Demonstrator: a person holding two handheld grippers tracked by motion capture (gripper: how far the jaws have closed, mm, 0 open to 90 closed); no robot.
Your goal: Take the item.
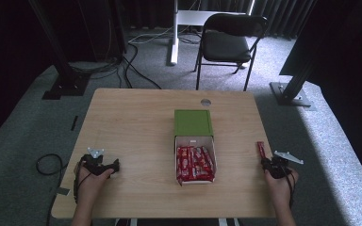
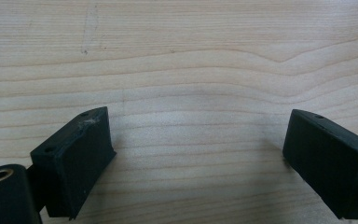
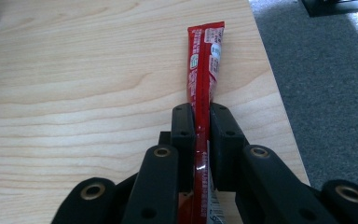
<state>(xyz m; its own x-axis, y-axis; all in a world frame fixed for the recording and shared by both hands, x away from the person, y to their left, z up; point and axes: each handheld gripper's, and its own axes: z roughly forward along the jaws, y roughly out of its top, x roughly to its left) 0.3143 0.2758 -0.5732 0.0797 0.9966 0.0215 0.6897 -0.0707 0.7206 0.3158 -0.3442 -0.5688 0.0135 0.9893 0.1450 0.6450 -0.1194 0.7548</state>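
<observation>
Counter edge: light, floppy packet is being pinched mid-length by right hand-held gripper; left hand-held gripper is being held wide, empty.

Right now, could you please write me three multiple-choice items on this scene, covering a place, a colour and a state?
1. Where does the white box of red packets lie?
A. table middle
B. on the chair
C. on the floor

2. What colour is the lid behind the box?
A. blue
B. green
C. yellow

3. What is the right hand-held gripper doing?
A. open, empty
B. clamping a red packet
C. holding the lid

Answers: 1 A, the box sits mid-table; 2 B, the lid shows green; 3 B, its jaws pinch the packet, while the left hand-held gripper gapes over bare wood.
</observation>
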